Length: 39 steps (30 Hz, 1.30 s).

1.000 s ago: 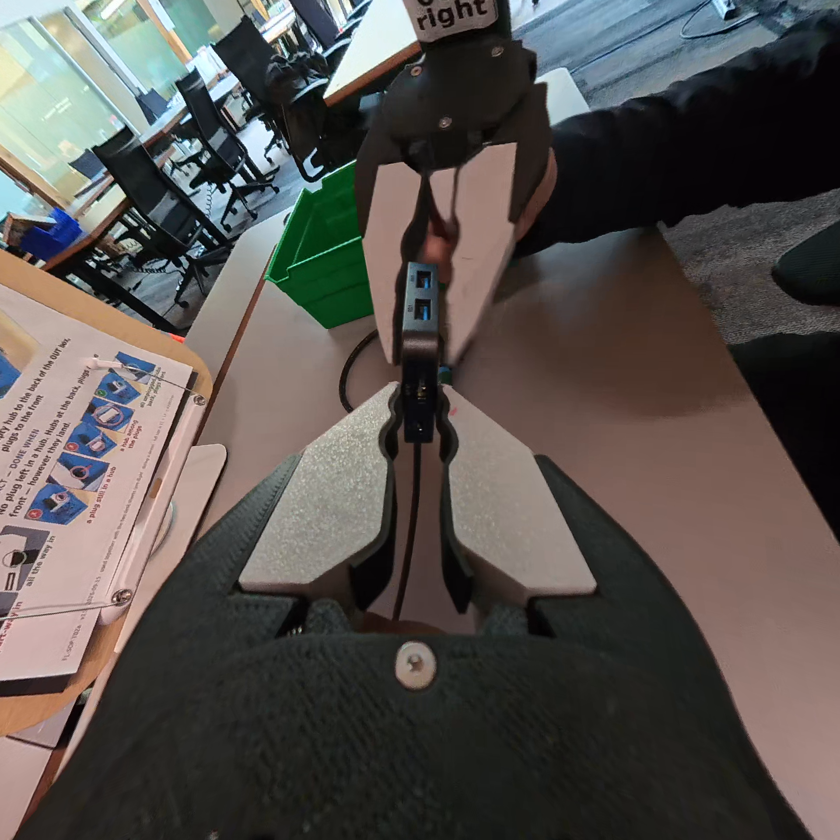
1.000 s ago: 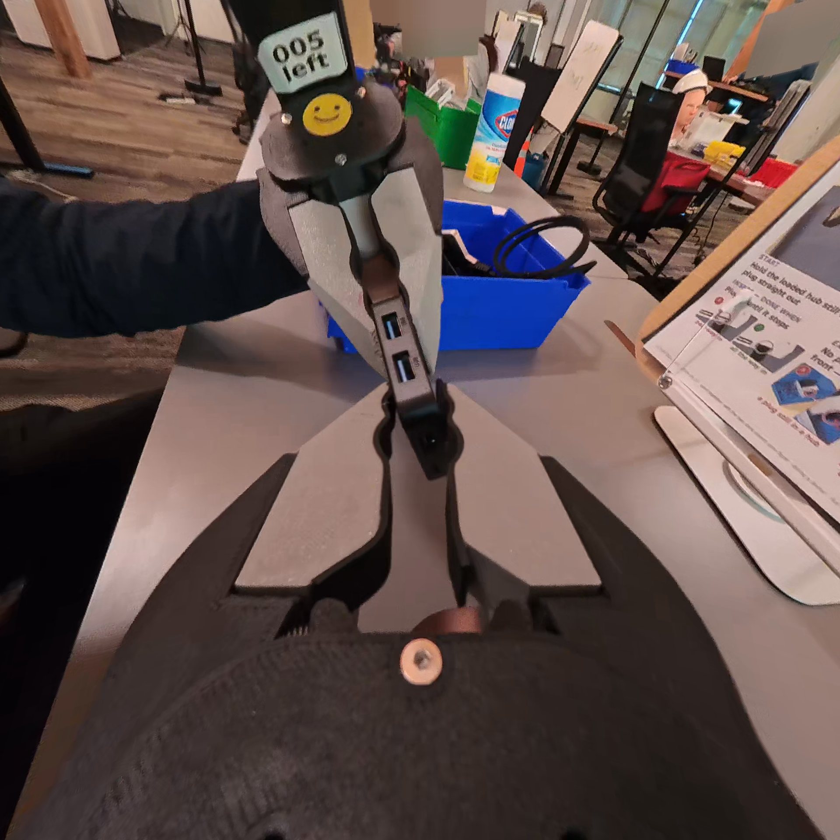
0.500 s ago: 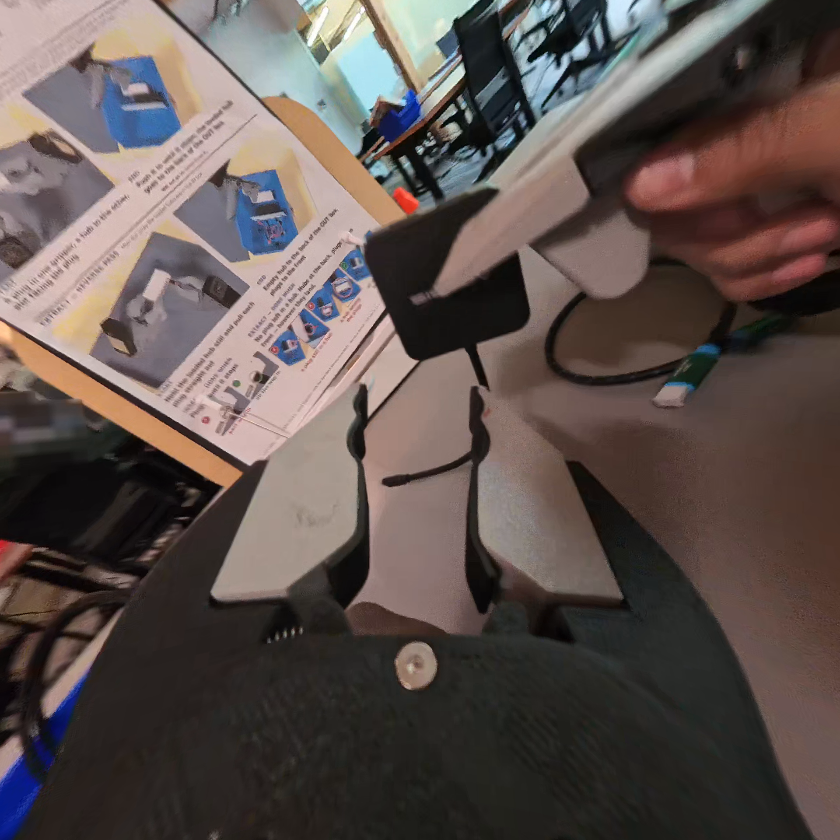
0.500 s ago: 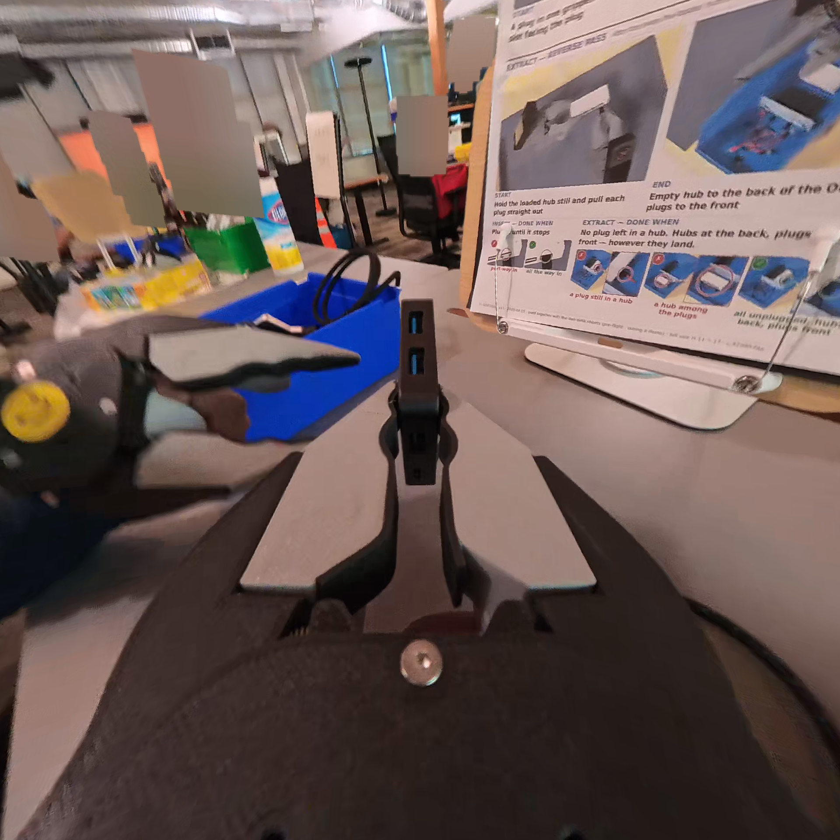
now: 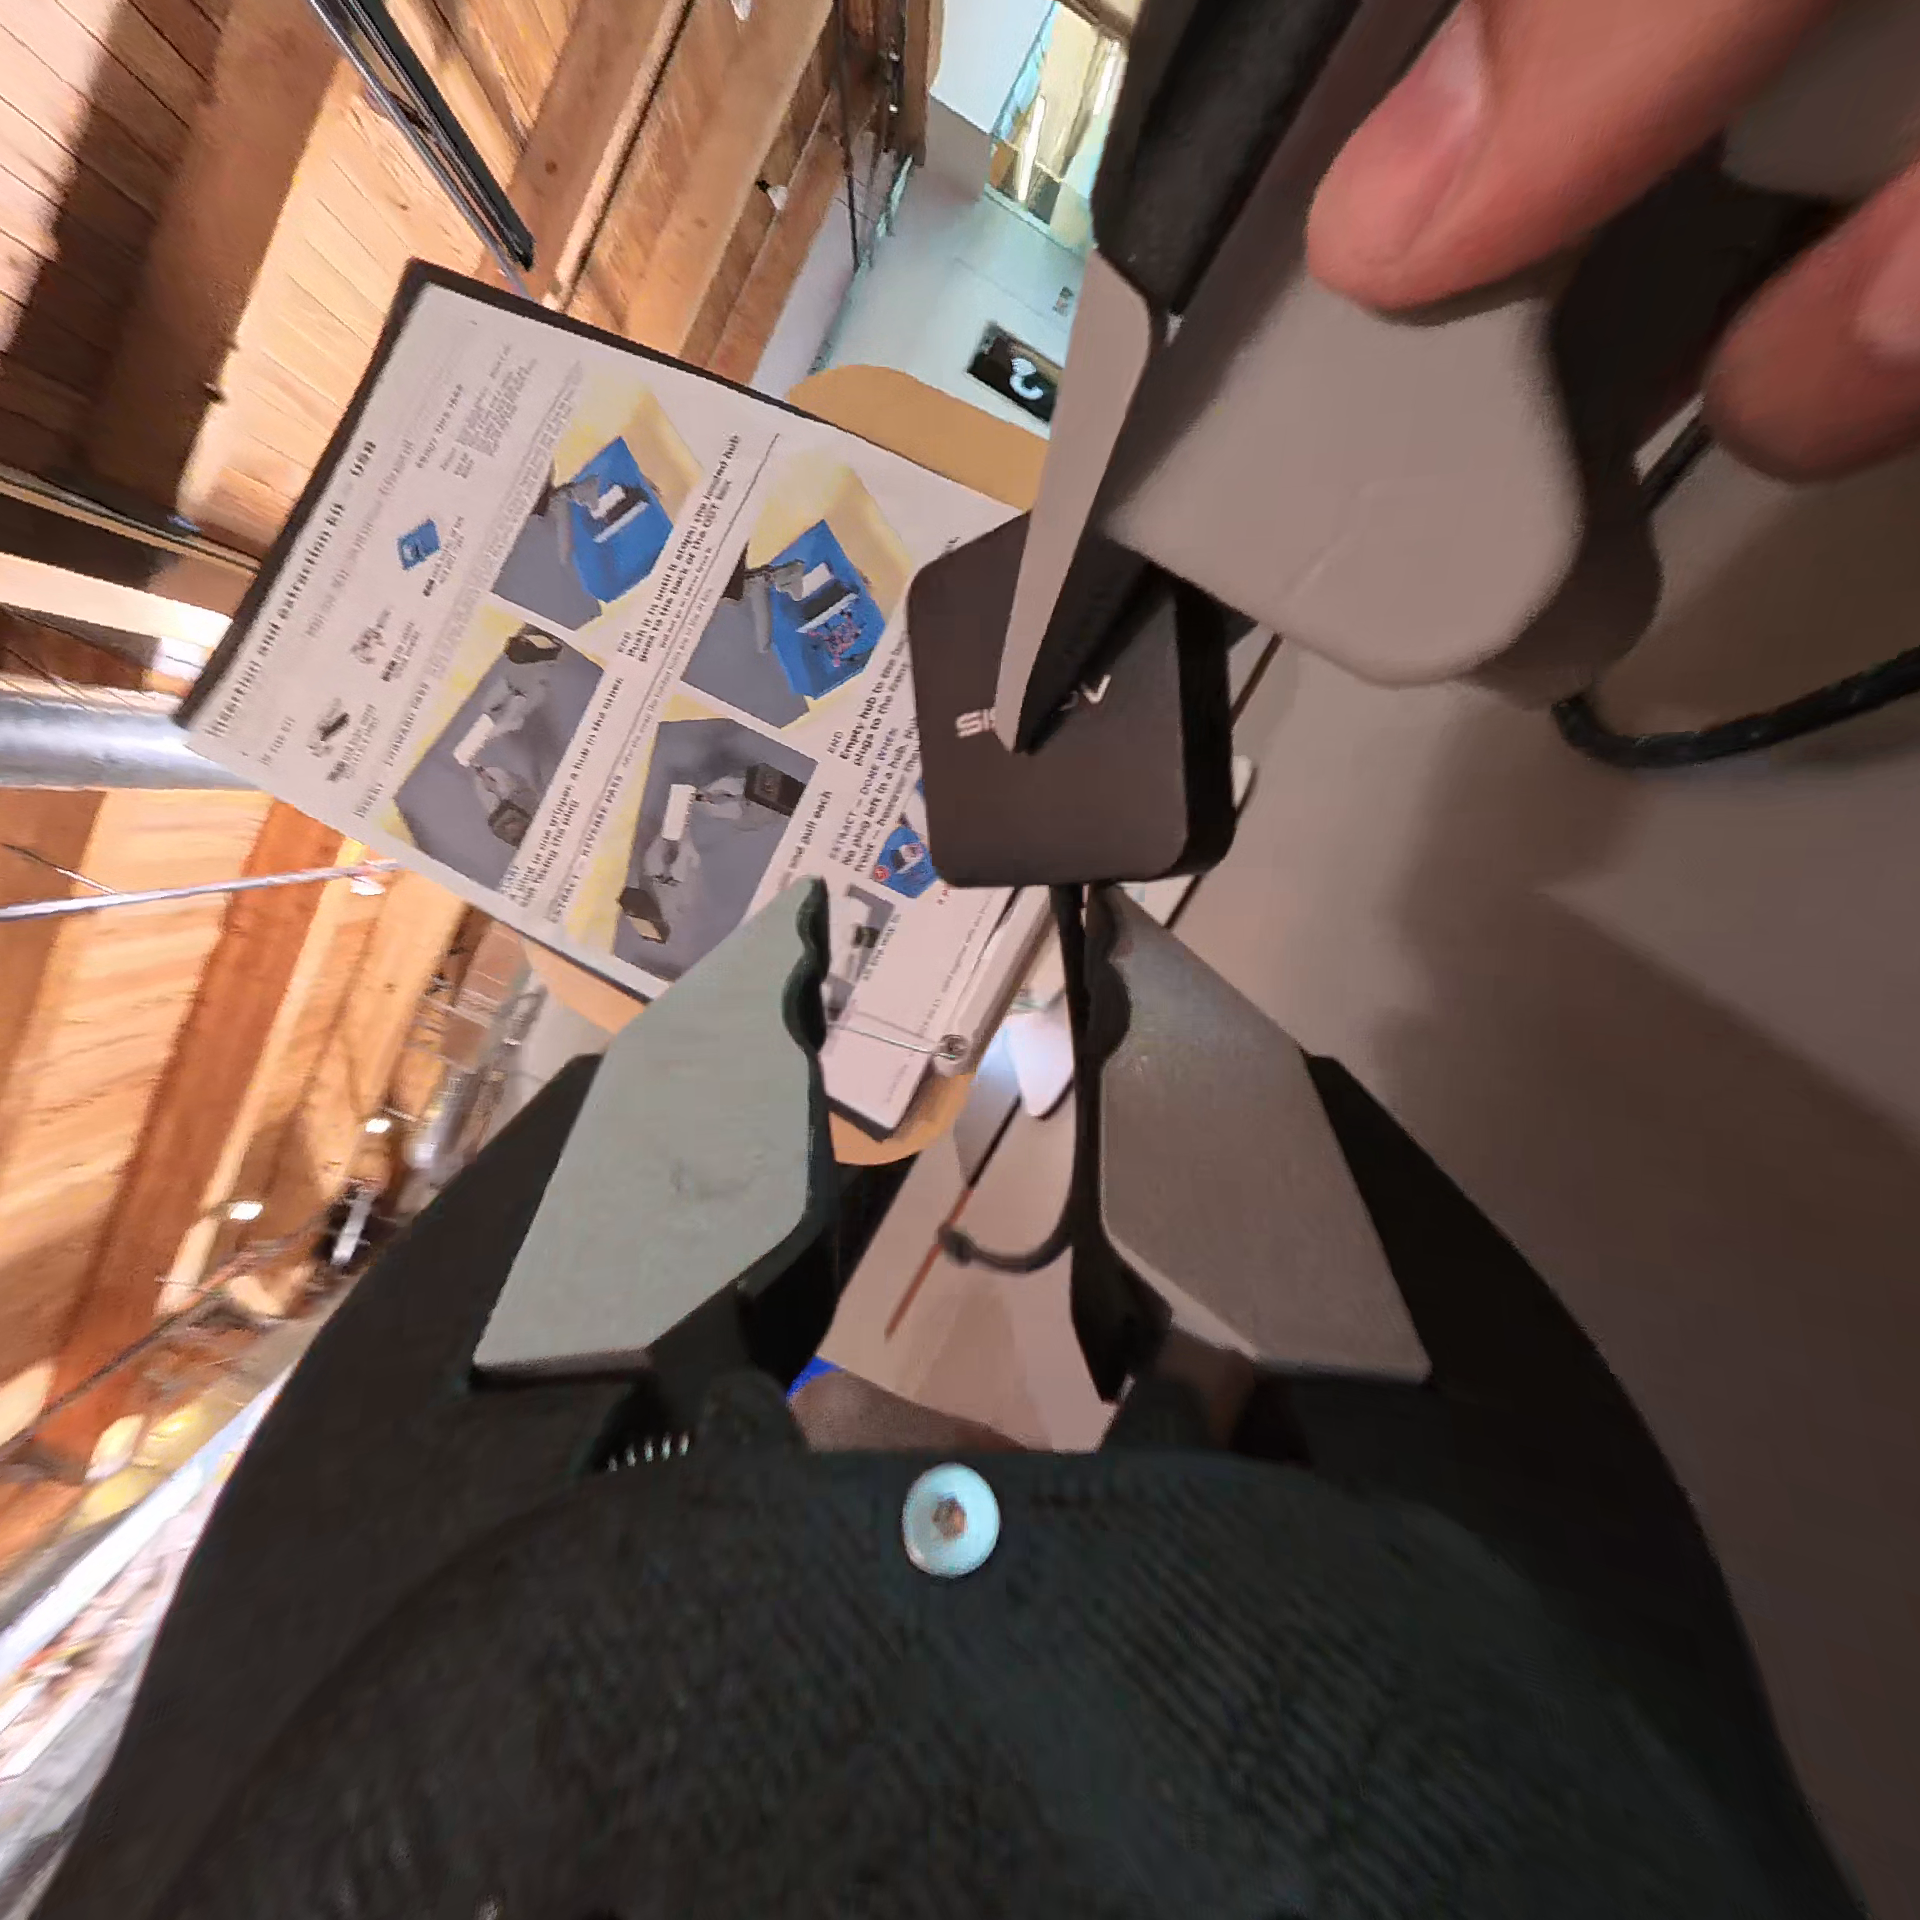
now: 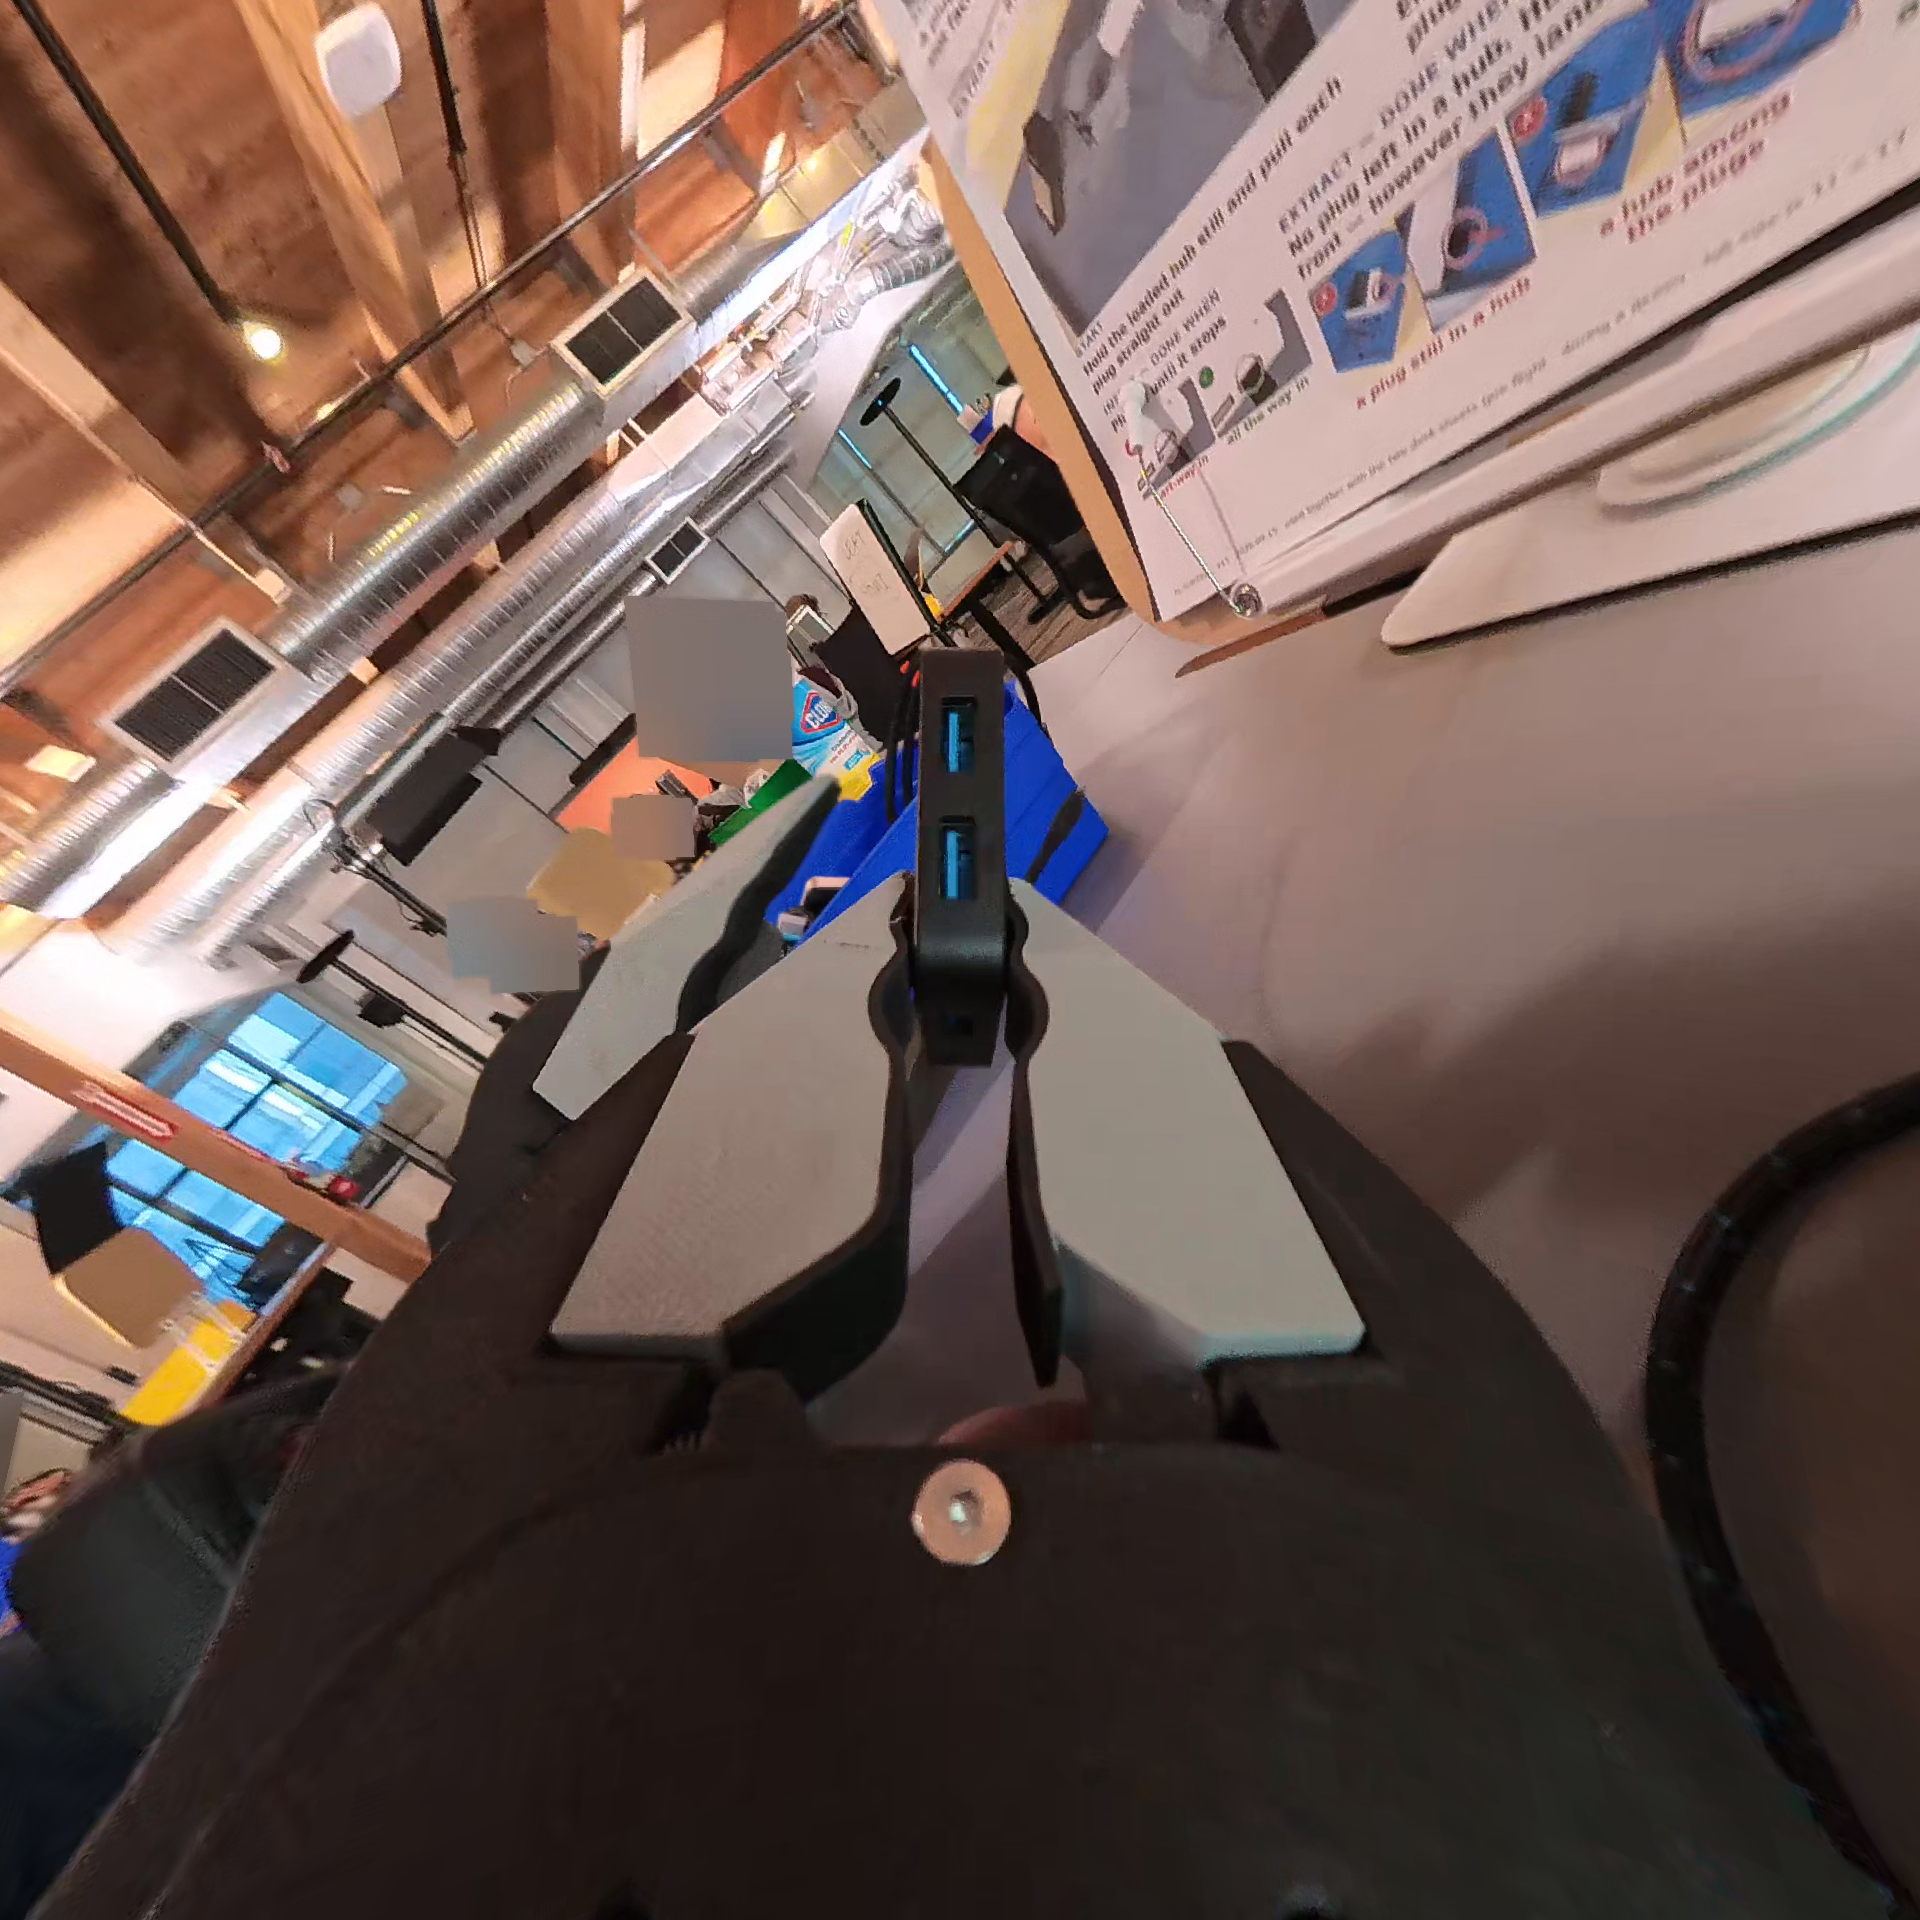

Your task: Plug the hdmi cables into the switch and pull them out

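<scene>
Both tools look the same: the left tool (image 5: 951, 966) and right tool (image 6: 956, 977) each have two flat grey wedge fingers with black scalloped inner edges, on a chunky black textured body. One silver hex screw sits dead centre, and a small spring peeks out near the left finger's base.

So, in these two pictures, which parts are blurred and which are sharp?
Left wrist view: the person's fingers at top right and the wooden ceiling are motion-blurred, and the instruction sheet is soft; the left hand-held gripper is sharper. Right wrist view: the black hub is sharp, the poster and the background are slightly smeared, and both views are strongly tilted.
</scene>
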Tool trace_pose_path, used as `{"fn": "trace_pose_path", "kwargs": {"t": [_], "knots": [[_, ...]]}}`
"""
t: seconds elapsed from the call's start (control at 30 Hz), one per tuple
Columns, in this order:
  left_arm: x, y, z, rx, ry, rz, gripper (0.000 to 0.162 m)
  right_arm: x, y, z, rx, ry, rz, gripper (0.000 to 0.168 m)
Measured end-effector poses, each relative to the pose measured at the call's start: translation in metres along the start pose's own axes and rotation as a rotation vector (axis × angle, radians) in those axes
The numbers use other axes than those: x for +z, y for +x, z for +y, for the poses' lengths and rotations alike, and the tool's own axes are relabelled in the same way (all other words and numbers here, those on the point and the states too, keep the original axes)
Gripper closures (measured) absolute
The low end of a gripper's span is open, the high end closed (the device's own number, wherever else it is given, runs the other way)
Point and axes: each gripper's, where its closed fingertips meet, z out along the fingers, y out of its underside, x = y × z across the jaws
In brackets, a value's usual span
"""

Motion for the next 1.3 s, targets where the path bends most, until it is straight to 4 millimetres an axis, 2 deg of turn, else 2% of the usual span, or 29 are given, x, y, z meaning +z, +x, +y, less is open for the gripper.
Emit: {"fn": "trace_pose_path", "kwargs": {"t": [0.13,0.23,0.3,0.4,0.53,0.67,0.73,0.8,0.9,1.0,1.1,1.2,1.3], "knots": [[0.002,-0.003,0.002,0.103,0.032,-0.069,0.116,0.001,0.004,0.004,0.129,-0.004,-0.039,0.158],[0.004,0.002,0.000,0.165,0.054,-0.073,0.137,0.001,0.001,0.004,0.168,-0.003,-0.062,0.158],[0.005,0.003,-0.002,0.210,0.076,-0.093,0.144,0.000,0.000,0.003,0.210,0.013,-0.073,0.158],[0.005,0.000,-0.004,0.269,0.107,-0.177,0.133,-0.002,0.001,0.002,0.318,0.019,-0.121,0.158],[0.003,0.009,-0.008,0.276,0.130,-0.140,0.121,-0.004,0.006,0.001,0.385,0.021,-0.134,0.158],[0.000,0.014,-0.017,0.318,0.167,-0.145,0.123,-0.002,0.002,0.004,0.425,0.002,-0.164,0.158],[-0.002,0.018,-0.020,0.339,0.177,-0.132,0.136,0.001,-0.002,0.010,0.426,-0.021,-0.179,0.158],[-0.001,0.020,-0.019,0.340,0.175,-0.114,0.140,0.001,-0.002,0.010,0.410,-0.023,-0.175,0.158],[-0.002,0.016,-0.019,0.279,0.181,-0.081,0.144,0.000,-0.009,0.006,0.318,-0.047,-0.209,0.150],[-0.001,0.012,-0.012,0.087,0.179,0.014,0.150,-0.001,-0.015,0.001,0.135,-0.058,-0.203,0.134],[-0.005,0.000,0.002,-0.173,0.188,0.136,0.150,-0.004,-0.028,-0.006,-0.114,-0.078,-0.218,0.138],[-0.023,-0.014,-0.002,-0.336,0.345,0.236,0.150,-0.008,-0.040,-0.005,-0.362,-0.129,-0.231,0.136],[-0.032,-0.029,-0.009,-0.454,0.425,0.276,0.150,-0.014,-0.047,-0.005,-0.510,-0.152,-0.262,0.133]]}}
